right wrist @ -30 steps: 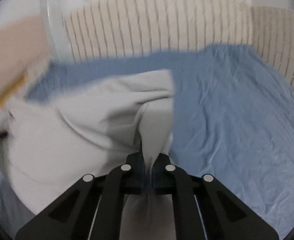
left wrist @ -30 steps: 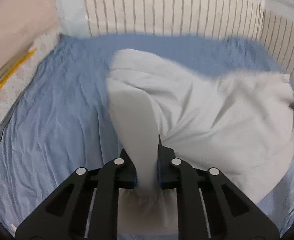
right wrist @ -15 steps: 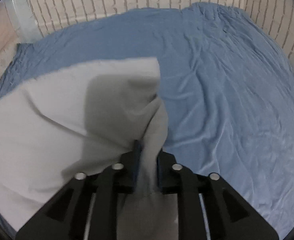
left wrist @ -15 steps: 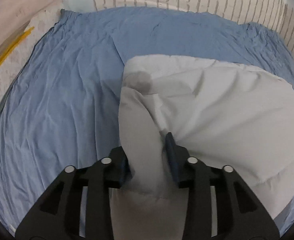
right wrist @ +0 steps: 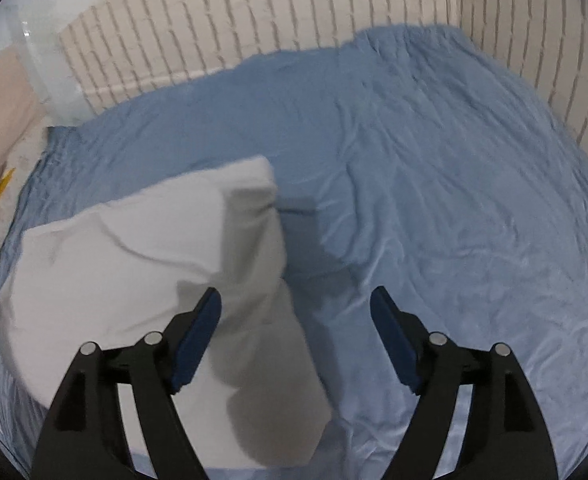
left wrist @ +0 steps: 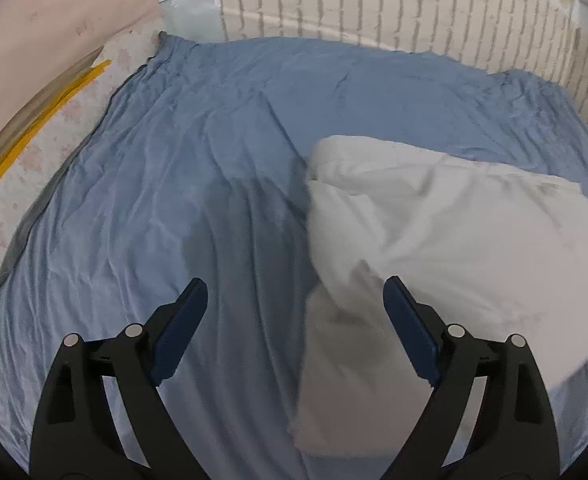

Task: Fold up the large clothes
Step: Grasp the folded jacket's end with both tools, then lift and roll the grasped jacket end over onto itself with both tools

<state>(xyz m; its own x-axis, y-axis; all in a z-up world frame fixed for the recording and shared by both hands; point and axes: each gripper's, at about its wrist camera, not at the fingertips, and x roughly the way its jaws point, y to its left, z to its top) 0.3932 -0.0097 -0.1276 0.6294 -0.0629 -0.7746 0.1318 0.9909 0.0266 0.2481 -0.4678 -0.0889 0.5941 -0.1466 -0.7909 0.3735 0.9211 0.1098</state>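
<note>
A large white garment (left wrist: pixel 434 248) lies bunched on the blue bedsheet (left wrist: pixel 173 184). In the left wrist view it fills the right half and its near corner runs down between the fingers. My left gripper (left wrist: pixel 294 296) is open above that corner and holds nothing. In the right wrist view the garment (right wrist: pixel 133 264) lies at the left, with its near corner under the left finger. My right gripper (right wrist: pixel 296 308) is open and empty above the sheet (right wrist: pixel 434 200).
A white brick-pattern wall (left wrist: pixel 374 8) borders the bed at the back and right. A patterned mattress edge with a yellow strip (left wrist: pixel 25 136) shows at the left, beside a pink surface (left wrist: pixel 53 12).
Both grippers were shut on the garment's corners and have opened. The garment has dropped onto the sheet. Both cameras have tipped down toward the bed.
</note>
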